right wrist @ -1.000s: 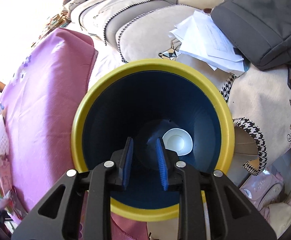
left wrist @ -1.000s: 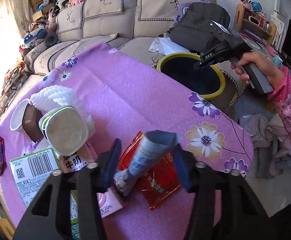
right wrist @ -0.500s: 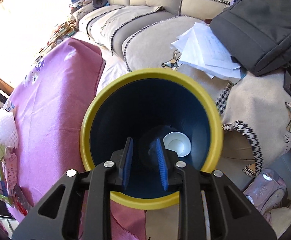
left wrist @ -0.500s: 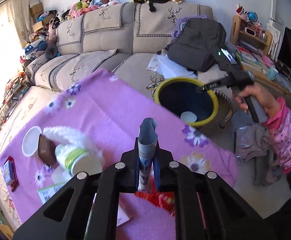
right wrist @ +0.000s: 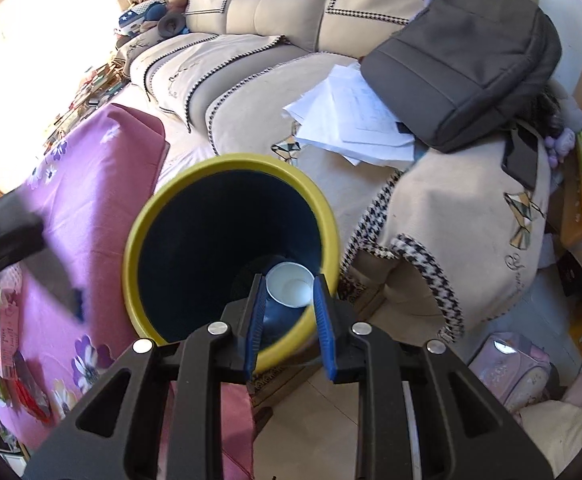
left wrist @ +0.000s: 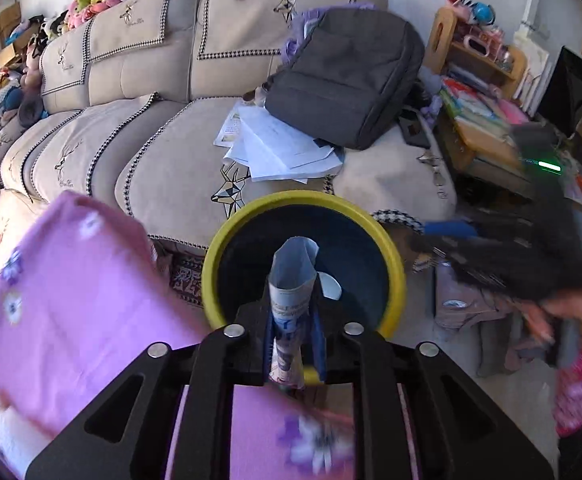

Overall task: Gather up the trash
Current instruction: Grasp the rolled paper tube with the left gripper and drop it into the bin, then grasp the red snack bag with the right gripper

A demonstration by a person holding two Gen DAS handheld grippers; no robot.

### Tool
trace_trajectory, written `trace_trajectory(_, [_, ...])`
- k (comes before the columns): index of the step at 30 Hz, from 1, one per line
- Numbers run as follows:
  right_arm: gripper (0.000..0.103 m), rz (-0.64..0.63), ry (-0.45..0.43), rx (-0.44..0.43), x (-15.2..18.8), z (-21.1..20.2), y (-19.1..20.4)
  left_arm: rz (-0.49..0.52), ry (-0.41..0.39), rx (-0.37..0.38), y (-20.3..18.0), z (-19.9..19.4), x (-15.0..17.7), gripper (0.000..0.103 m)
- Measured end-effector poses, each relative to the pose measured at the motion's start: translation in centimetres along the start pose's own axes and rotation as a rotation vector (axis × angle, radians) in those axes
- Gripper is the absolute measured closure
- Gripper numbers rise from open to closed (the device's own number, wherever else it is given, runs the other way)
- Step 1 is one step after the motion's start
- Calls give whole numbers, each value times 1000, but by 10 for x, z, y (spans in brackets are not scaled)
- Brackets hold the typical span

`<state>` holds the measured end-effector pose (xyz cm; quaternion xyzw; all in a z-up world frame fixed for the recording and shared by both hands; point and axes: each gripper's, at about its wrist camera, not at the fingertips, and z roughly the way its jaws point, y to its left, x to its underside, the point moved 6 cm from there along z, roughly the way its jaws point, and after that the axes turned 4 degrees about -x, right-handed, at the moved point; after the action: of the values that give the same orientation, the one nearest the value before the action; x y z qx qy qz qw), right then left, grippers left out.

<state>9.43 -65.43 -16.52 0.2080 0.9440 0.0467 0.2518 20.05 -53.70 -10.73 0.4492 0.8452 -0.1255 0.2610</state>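
One rolled wrapper (left wrist: 293,280) stands upright, my left gripper (left wrist: 293,344) clamping it as the jaws ease apart, bin (left wrist: 227,240) mouth just ahead below.

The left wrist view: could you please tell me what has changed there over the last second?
The left hand-held gripper closed on the rolled paper wrapper, lifted it off the pink tablecloth and carried it to the yellow-rimmed bin; its jaws are now opening slightly with the wrapper between them. The right hand-held gripper drew back, empty. The white cup stayed in the bin.
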Motion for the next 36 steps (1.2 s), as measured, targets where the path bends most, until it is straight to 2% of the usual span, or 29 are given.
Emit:
trace_trajectory(2, [74,4,2,6,5,-2,-4,-1,16,-22,-3,24,-7,79])
trace_trajectory(4, [69,5,3,16,9,-4,-9,-12,26,-36,-4,41,-10,64])
trace_trajectory(5, [69,5,3,23,11,-5,-11,-19,32,-46,-4,48,-11,49])
trace_trajectory(6, [69,6,4,27,13,-5,-12,-28,29,-57,-2,51,-12,38])
trace_trajectory(11, [68,-1,9,26,21,-6,-11,-54,21,-45,4,43,-7,34])
trace_trajectory(13, [67,-18,7,11,26,-6,-2,-70,-6,-39,9,19,-4,34])
trace_trajectory(18, [61,-111,20,-56,44,-5,45,-135,-93,-79,37,-64,20,24])
trace_trajectory(20, [59,-166,29,-102,52,-7,73,-176,-118,-103,53,-96,40,20])
trace_trajectory(23, [49,-258,35,-190,66,-15,120,-256,-147,-139,81,-139,78,16])
trace_trajectory(28, [37,-408,66,-338,90,-30,200,-374,-205,-264,125,-201,152,12])
trace_trajectory(33, [29,-539,124,-386,118,-30,268,-480,-242,-369,159,-243,221,10])
trace_trajectory(36, [20,-590,153,-371,134,-25,296,-515,-241,-390,170,-255,253,10])
